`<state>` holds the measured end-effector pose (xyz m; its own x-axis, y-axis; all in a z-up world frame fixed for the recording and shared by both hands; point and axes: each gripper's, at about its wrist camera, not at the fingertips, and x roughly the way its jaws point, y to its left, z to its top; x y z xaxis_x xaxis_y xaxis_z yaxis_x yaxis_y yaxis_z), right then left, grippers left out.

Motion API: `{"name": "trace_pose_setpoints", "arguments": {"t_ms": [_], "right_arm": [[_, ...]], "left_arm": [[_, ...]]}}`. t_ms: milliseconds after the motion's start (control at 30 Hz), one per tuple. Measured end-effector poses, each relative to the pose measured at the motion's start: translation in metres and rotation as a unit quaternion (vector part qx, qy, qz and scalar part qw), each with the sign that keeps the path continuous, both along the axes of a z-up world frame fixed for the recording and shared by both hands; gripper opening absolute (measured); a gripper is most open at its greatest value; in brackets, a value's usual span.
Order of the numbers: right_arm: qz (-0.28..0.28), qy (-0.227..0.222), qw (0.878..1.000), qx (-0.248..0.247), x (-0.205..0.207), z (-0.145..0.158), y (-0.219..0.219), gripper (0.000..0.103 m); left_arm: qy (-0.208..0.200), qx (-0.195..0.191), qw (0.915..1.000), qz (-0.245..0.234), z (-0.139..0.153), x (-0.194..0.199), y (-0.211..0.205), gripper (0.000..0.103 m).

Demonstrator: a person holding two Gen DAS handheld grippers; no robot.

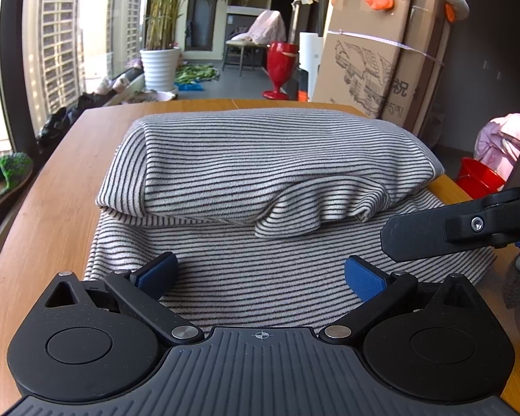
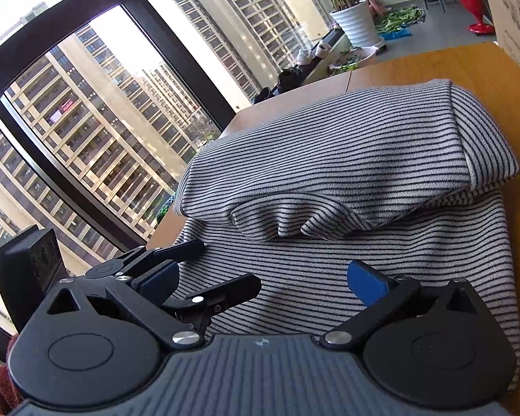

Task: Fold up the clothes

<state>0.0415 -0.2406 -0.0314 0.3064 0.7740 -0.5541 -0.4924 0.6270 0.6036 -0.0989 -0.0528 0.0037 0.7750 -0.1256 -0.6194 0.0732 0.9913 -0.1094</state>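
Striped grey-and-black fabric, a soft garment (image 1: 267,173), lies on the wooden surface (image 1: 52,208). Its far part is folded back over itself into a thick, puffy layer whose loose edge sags in wrinkles onto the flat single layer nearer the cameras.

In the left wrist view the left gripper (image 1: 260,277) hangs just above the flat near part of the garment, its blue-padded fingers (image 1: 364,282) spread wide with nothing between them. The right gripper (image 1: 433,232) shows there as a black finger reaching in from the right, over the garment's right edge.

In the right wrist view the right gripper (image 2: 263,279) is likewise splayed and empty over the flat layer. The left gripper's black fingers (image 2: 222,293) reach in from the left side, also apart.

Behind the surface stands a tall cardboard box (image 1: 371,62) printed with a line drawing of buildings. A Chinese character, 祝, can be read low on its face; the writing beneath it is too skewed to read. A white label on a box higher up is too small to make out.

A white ribbed planter (image 1: 159,69) with a palm stands by the window, a red vase (image 1: 280,69) on the floor near it, and a red bucket (image 1: 478,180) at the right.
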Motion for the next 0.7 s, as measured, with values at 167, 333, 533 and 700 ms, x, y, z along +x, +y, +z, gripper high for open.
{"name": "trace_pose_setpoints", "arguments": {"t_ms": [167,333,533,700], "right_arm": [[0.019,0.06,0.998,0.019,0.031,0.01,0.018,0.103],[-0.032,-0.111,0.993,0.005,0.05,0.063,0.048,0.102],[-0.095,-0.308,0.946,-0.039,0.009,0.098,0.028,0.103],[-0.087,-0.197,0.975,-0.058,0.027,0.074,-0.011,0.103]], "left_arm": [[-0.002,-0.014,0.9999,-0.002,0.0,-0.001,0.004,0.103],[-0.003,-0.021,0.9998,-0.004,0.0,-0.001,0.007,0.103],[0.004,-0.036,0.9989,-0.029,0.003,0.005,0.016,0.103],[0.006,-0.097,0.9947,-0.031,0.017,0.03,0.034,0.103]]}}
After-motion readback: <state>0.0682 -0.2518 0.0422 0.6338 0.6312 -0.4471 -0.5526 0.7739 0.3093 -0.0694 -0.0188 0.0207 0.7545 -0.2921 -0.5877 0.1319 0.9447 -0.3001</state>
